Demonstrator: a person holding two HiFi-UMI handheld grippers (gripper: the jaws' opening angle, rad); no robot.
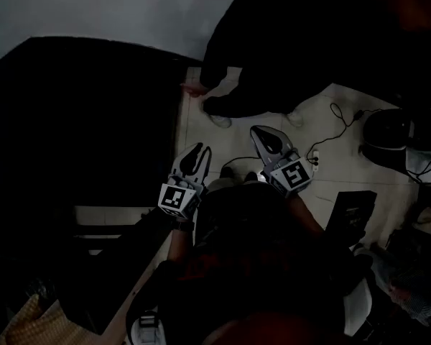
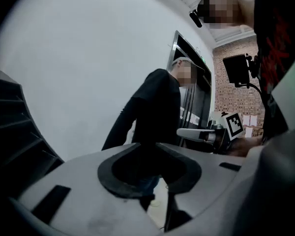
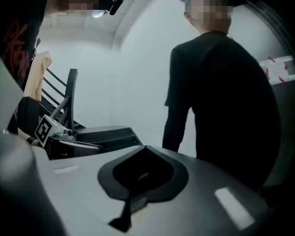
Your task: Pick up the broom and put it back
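Observation:
No broom shows in any view. My left gripper [image 1: 195,154] is held out in front of me at waist height, jaws together with nothing between them; its own view shows the dark pads [image 2: 137,178] closed. My right gripper [image 1: 263,135] is beside it, a little further forward, also shut and empty, its pads [image 3: 137,176] meeting. Each gripper appears in the other's view: the right gripper [image 2: 206,134] and the left gripper [image 3: 64,134]. Both point slightly downward toward a person in dark clothes [image 1: 273,56].
The person [image 2: 155,112] [image 3: 221,97] stands close ahead on the pale tiled floor [image 1: 330,171]. A large black piece of furniture [image 1: 79,121] fills the left. A cable [image 1: 337,124], a round black object [image 1: 388,131] and a dark box [image 1: 352,214] lie right.

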